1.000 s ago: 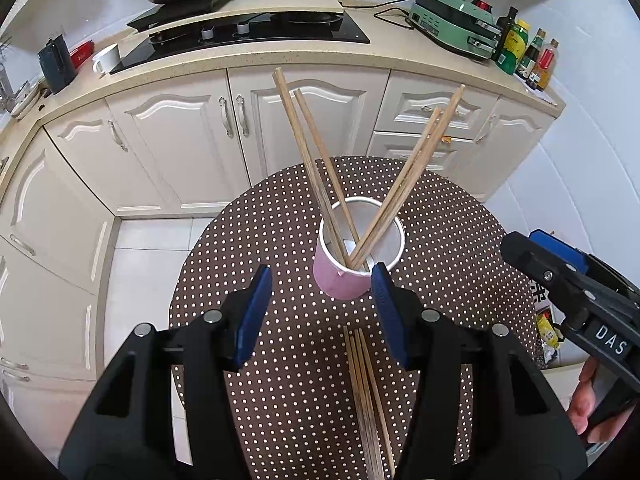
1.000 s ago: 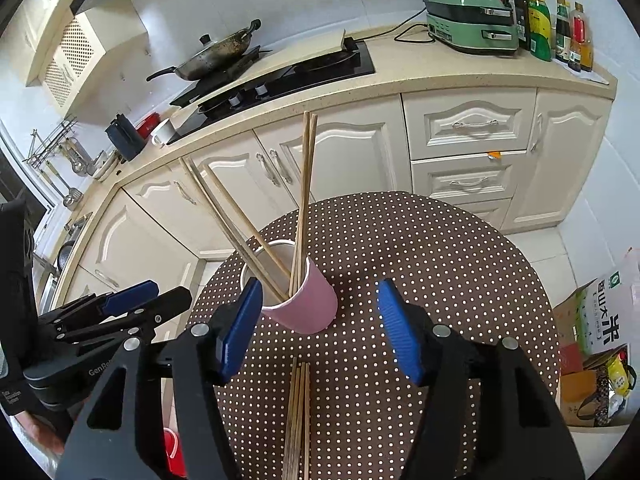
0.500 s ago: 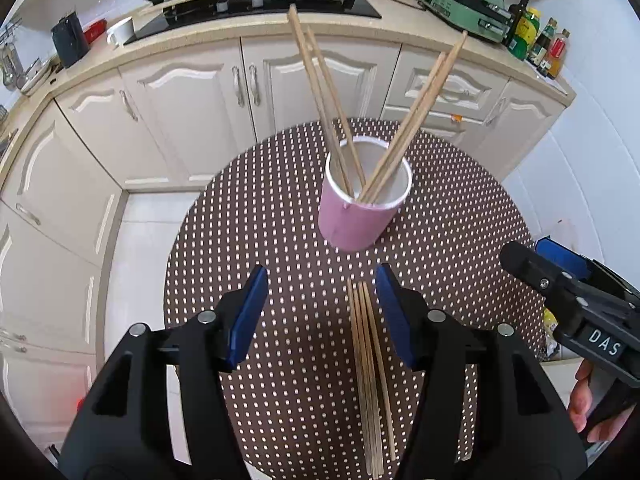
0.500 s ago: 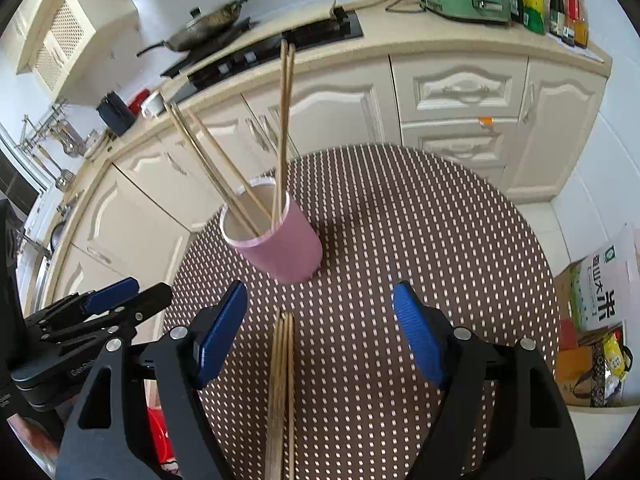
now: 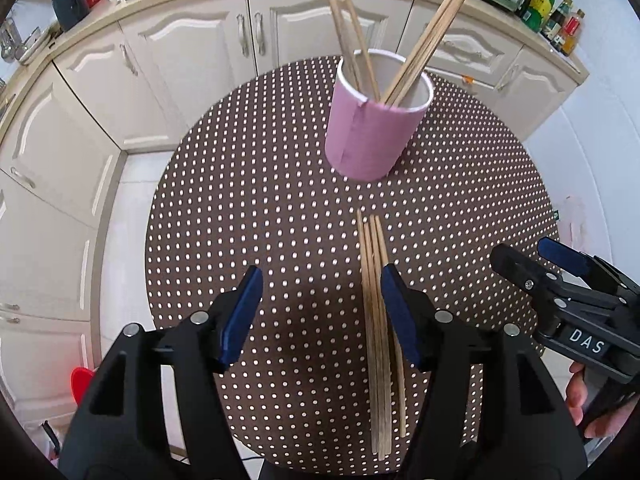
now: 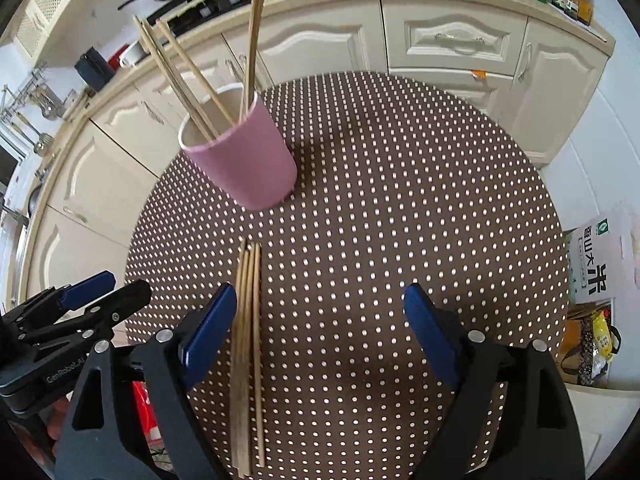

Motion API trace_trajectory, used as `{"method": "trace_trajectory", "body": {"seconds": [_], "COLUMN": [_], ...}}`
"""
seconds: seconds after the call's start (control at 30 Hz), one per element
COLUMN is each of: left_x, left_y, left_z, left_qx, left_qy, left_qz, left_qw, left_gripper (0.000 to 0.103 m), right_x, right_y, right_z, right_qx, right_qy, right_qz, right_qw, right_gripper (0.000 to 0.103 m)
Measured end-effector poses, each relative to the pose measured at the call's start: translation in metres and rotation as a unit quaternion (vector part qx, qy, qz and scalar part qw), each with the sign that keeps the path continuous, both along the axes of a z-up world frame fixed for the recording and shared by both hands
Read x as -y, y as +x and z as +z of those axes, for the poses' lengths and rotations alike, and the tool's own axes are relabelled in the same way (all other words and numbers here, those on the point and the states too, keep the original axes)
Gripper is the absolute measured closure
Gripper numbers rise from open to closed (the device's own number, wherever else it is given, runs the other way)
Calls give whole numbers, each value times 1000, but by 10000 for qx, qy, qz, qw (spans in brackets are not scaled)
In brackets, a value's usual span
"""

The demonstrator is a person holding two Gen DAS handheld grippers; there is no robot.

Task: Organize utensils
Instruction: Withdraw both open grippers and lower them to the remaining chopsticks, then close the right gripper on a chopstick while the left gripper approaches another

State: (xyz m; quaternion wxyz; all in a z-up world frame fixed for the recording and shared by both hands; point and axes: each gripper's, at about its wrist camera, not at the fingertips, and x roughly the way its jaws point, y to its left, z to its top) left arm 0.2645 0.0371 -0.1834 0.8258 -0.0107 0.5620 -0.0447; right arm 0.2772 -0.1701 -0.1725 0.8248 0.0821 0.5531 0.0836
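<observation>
A pink cup (image 5: 374,128) stands at the far side of the round brown dotted table (image 5: 240,200) and holds several wooden chopsticks (image 5: 432,32) leaning out both ways. It also shows in the right wrist view (image 6: 248,160). A bundle of loose chopsticks (image 5: 378,312) lies flat on the table in front of the cup, also in the right wrist view (image 6: 246,360). My left gripper (image 5: 320,312) is open and empty above the table, its right finger beside the bundle. My right gripper (image 6: 320,332) is open and empty, its left finger beside the bundle.
White kitchen cabinets (image 5: 200,48) and a counter with a stove, bottles (image 5: 560,20) and an appliance stand behind the table. A rice box and bags (image 6: 596,280) sit on the floor at the right. A red object (image 5: 82,380) lies on the floor at the left.
Both grippers have pulled back from the cup and lowered toward the near part of the table, so the loose bundle now lies beside their fingers. The cup and chopsticks have not moved.
</observation>
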Motion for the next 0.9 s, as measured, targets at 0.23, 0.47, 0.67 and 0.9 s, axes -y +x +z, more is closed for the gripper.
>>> {"method": "trace_trajectory", "body": {"seconds": [0.23,0.47,0.67,0.9], "left_x": [-3,-7,-13,-28], "left_y": [-3,-7,-8,-10], "left_z": [-21,-46,-59,-70], "left_qx": [-184,-485,-681,-851], "left_qy": [51,99,156,196], "left_qz": [-26,-51,-16,145], "left_qw": [9998,9988,9976,9961], "left_gripper": [39,39,36,31], "right_x": [-11,-31,-53,-72], "right_y": [-4,-9,-10,-7], "right_z": [-25,-51,-65,-78], "right_qx": [-295,-598,-755,-874], "right_qy": [-189,-397,-552,-728], "right_qz": [130,447,734,929], "right_qw": [9993,9964,9929,9892], "right_gripper": [21,21,21,21]}}
